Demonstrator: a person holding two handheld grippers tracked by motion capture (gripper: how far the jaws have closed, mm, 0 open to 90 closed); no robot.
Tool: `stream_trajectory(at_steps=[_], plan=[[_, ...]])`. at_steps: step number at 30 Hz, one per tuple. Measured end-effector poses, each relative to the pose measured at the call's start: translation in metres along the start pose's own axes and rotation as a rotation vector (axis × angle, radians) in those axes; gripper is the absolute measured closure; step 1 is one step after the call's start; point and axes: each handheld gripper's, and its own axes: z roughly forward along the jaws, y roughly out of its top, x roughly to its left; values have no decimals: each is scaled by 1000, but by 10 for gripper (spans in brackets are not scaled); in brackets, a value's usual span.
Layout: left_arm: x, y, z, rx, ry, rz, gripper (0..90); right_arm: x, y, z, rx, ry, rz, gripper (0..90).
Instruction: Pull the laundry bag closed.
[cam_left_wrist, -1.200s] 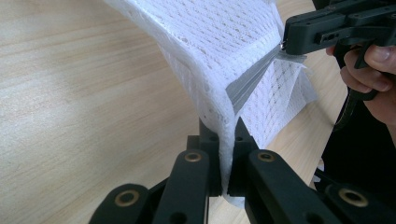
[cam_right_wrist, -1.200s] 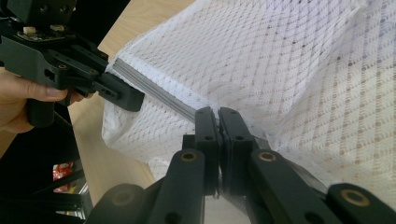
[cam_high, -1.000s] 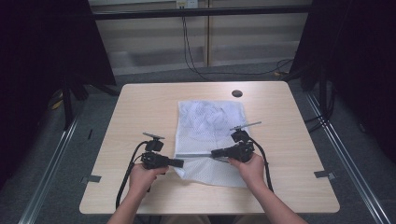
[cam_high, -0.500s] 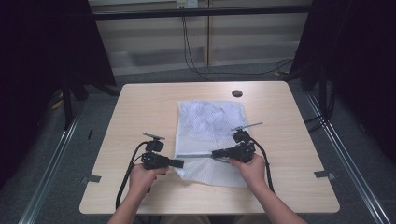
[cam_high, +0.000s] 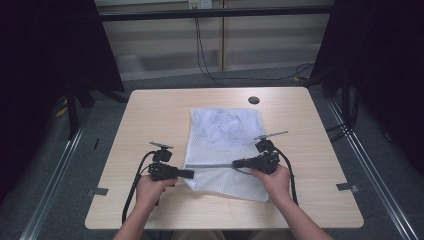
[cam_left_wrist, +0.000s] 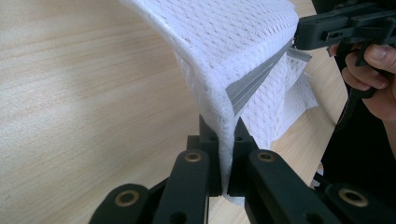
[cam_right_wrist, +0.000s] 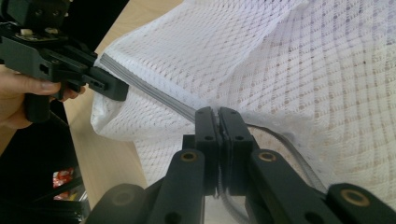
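Item: 1 white mesh bag (cam_high: 223, 145), laid on table (cam_high: 150, 115), w/ 1 grey zipper strip (cam_high: 212, 165). Strip's long axis is stretched between both sets of fingertips. L gripper (cam_left_wrist: 227, 140) is clamped shut on bag's edge at strip's one end; R gripper (cam_right_wrist: 217, 122) is pinched shut on strip at the other. Bag's bulk is spread beyond the fingertips. Grippers: 2, equally near.

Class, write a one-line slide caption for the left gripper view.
Left gripper clamps the edge of a white mesh bag beside its grey zipper, opposite the right gripper.
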Motion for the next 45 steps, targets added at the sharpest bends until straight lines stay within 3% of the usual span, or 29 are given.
stream_trajectory(at_steps=[27, 28, 33, 45], plan=[[2, -2, -1, 8, -1, -12, 891, -6, -2, -1, 1, 12, 12, 870], [1, -2, -1, -4, -4, -28, 891, -6, -1, -1, 2, 15, 13, 870], [3, -2, -3, -3, 2, -9, 891, -7, -1, -2, 1, 8, 11, 870], [2, -3, -4, -18, 1, -27, 891, -9, 0, -4, -3, 13, 16, 870]])
